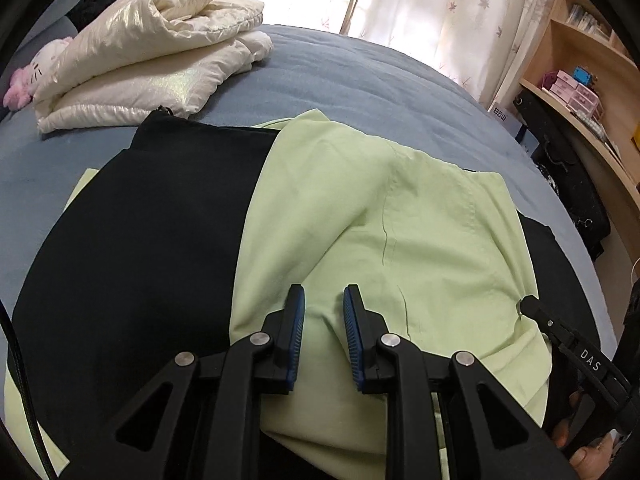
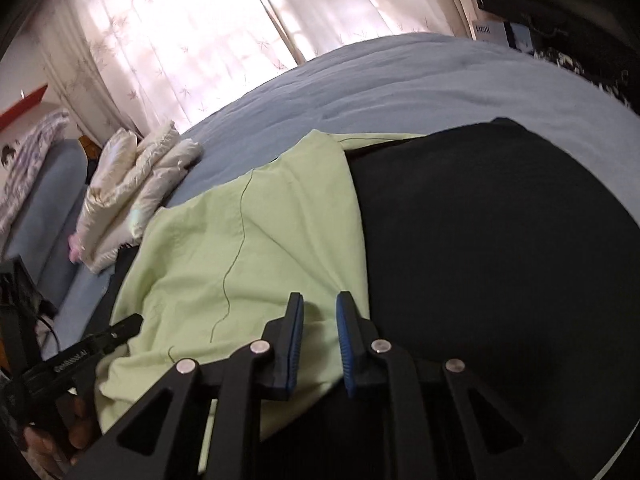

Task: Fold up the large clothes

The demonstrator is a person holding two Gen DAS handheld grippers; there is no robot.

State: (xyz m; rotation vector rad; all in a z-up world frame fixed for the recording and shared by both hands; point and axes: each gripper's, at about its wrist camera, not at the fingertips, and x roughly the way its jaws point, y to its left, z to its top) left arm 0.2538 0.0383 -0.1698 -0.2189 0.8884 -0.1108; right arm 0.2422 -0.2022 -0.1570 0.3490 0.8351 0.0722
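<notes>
A pale green garment (image 1: 400, 208) lies draped over black clothing (image 1: 140, 240) on a blue bedspread (image 1: 360, 80); both the left gripper (image 1: 324, 300) and right gripper (image 2: 318, 308) pinch its near edge between narrowly parted fingers. Uneven pulling could skew the fold.

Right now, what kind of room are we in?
Most likely a bedroom. Clothes lie on a wide bed with a blue cover, flowery curtains hang over a bright window behind it, and a wooden shelf of small boxes stands beside it.
</notes>
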